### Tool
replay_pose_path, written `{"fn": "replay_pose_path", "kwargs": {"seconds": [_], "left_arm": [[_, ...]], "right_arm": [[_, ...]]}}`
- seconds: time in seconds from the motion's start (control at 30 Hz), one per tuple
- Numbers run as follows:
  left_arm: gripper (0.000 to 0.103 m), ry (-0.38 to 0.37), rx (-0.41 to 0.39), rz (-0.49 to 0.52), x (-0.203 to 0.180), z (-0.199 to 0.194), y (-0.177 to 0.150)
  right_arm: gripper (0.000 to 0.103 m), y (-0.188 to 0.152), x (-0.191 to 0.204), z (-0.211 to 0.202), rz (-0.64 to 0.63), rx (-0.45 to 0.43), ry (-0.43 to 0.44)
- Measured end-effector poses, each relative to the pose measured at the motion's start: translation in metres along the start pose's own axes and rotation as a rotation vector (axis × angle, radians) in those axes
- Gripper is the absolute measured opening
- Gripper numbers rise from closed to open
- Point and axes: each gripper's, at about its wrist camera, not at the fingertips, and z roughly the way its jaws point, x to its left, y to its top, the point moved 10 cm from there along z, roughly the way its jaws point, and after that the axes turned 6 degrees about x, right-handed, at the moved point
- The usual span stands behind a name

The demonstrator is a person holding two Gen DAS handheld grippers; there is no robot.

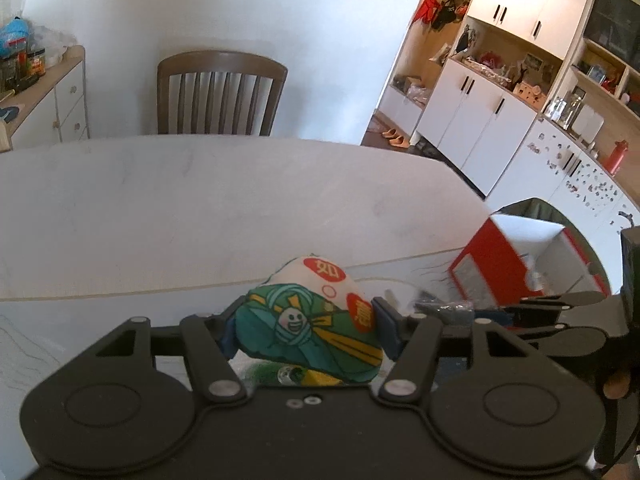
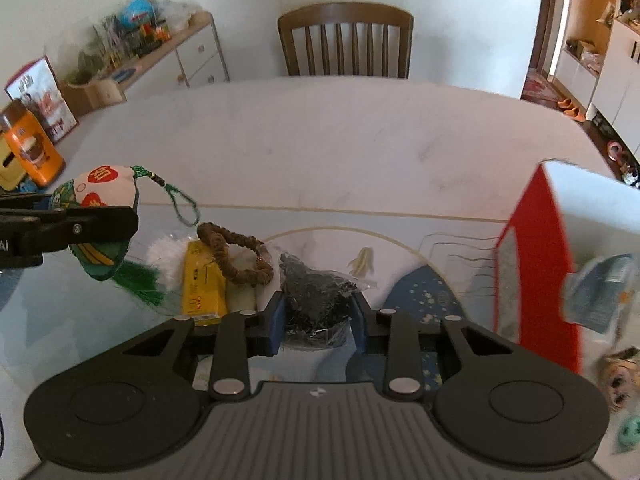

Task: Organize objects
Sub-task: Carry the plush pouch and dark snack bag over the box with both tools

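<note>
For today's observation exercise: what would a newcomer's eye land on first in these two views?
First, the bright pouch clamped in the left gripper, held above the table. Next, the red box standing open at the right. Then the right gripper, its fingers either side of a dark bag, beside a bead bracelet and yellow packet.

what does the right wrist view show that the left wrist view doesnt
Only the right wrist view shows the brown bead bracelet, the yellow box and the right gripper shut on a bag of dark bits. Only the left shows the red bottle. Both show the stuffed charm in the left gripper, the red box and the wooden chair.
</note>
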Motion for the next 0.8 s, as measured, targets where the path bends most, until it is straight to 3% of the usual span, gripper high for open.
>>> {"fn": "replay_pose_path", "kwargs": {"seconds": [0.5,0.8], "left_arm": [[0.063,-0.077,-0.028,0.075,-0.081,-0.055,0.013],[0.063,-0.135,-0.029,0.143,-0.151,-0.057,0.016]], "right_arm": [[0.032,-0.018,-0.025,-0.105,0.024,-0.063,0.048],[0.032,-0.026,-0.075,-0.153,0.053,-0.117,0.017]]}}
